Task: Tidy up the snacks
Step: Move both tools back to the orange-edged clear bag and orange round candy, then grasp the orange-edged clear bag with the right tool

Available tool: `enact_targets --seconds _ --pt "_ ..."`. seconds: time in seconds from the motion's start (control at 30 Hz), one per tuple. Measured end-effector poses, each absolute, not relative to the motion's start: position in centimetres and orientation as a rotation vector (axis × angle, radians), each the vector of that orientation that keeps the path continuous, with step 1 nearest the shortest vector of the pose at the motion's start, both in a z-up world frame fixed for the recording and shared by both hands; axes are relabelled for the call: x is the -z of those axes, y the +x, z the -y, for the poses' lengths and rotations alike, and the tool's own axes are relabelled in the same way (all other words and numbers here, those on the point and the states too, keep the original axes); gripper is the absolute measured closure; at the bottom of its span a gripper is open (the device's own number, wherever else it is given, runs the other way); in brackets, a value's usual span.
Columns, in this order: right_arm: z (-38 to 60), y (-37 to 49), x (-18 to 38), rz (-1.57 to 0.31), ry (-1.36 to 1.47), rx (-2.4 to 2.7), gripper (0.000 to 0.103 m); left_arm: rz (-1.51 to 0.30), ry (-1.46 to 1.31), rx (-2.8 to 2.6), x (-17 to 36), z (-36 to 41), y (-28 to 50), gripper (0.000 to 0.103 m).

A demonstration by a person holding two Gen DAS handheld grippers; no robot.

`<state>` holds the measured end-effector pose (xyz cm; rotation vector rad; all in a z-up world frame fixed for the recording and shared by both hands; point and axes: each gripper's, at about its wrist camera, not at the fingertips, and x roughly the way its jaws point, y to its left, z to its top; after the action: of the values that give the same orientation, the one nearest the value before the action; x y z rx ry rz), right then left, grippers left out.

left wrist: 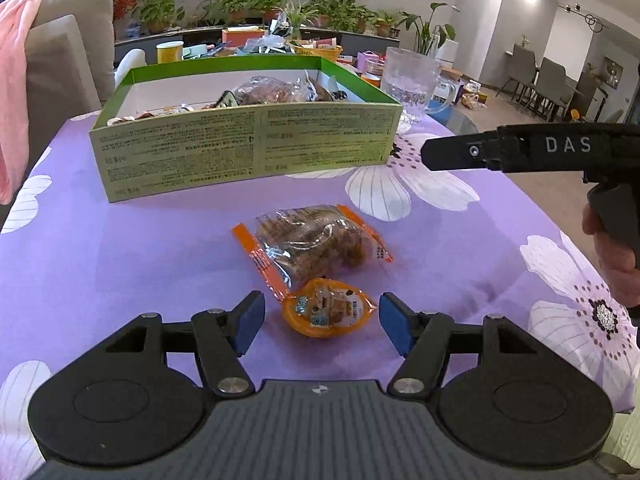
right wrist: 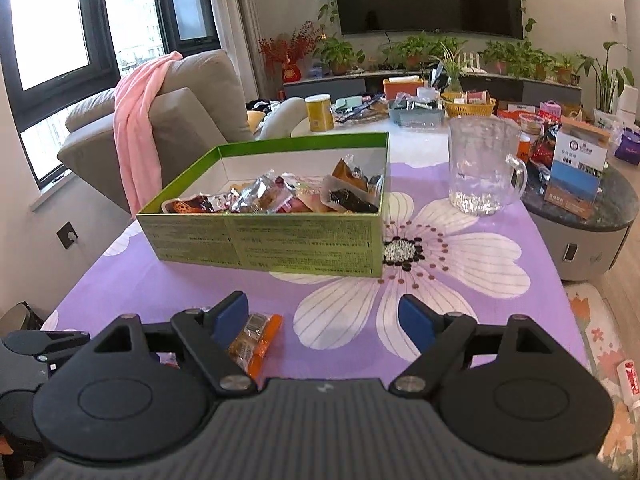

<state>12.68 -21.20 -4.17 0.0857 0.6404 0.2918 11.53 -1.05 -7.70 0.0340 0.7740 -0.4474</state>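
The left gripper (left wrist: 322, 322) hangs with fingers spread either side of an orange snack cup (left wrist: 329, 307) on the counter (left wrist: 120, 260), ready to grab it for the green box (left wrist: 244, 148). The right gripper (right wrist: 322, 322) is open, empty.

tablecloth (left wrist: 120, 260): purple, printed with large white flowers whose centres are dotted black and white. box (left wrist: 248, 152), far centre: pale green outer wall covered in fine dark print, brighter green rim, white inside; clear packet (left wrist: 316, 240) with orange ends and brown contents, near centre; small orange packet (left wrist: 328, 308) with pale label, nearest. grippers: left gripper (left wrist: 322, 322) and right gripper (right wrist: 322, 318) black with blue pads; cloth (right wrist: 138, 128) on grey sofa (right wrist: 192, 120), far left: pink; jug (right wrist: 482, 168), far right: clear glass.
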Motion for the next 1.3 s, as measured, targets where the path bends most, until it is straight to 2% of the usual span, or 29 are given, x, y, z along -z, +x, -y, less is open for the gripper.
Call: enact_targets --seconds 0.1,0.2,0.3,1.0,1.17,1.2,1.3 --pt "21.2 12.9 4.5 -0.654 0.095 -0.298 0.041 -0.774 0.038 0.474 8.0 1.2 11.6 0.047" --pt "21.2 13.0 4.8 -0.665 0.093 -0.31 0.041 -0.766 0.02 0.483 8.0 0.7 11.7 0.057" --pt "20.8 13.0 5.0 -0.675 0.096 -0.337 0.041 -0.764 0.004 0.474 7.9 0.2 11.8 0.059" --pt "11.5 13.8 7.5 -0.854 -0.027 -0.438 0.041 -0.77 0.007 0.492 7.9 -0.7 10.4 0.058" --pt "11.9 13.3 7.2 -0.812 -0.045 -0.446 0.042 -0.772 0.003 0.501 7.9 -0.8 10.3 0.059" --pt "11.9 13.1 6.9 -0.792 -0.047 -0.463 0.047 -0.771 0.005 0.502 7.9 -0.8 10.3 0.059" --pt "12.5 13.2 6.2 -0.777 -0.023 -0.45 0.05 -0.774 0.001 0.506 7.9 -0.9 10.2 0.059"
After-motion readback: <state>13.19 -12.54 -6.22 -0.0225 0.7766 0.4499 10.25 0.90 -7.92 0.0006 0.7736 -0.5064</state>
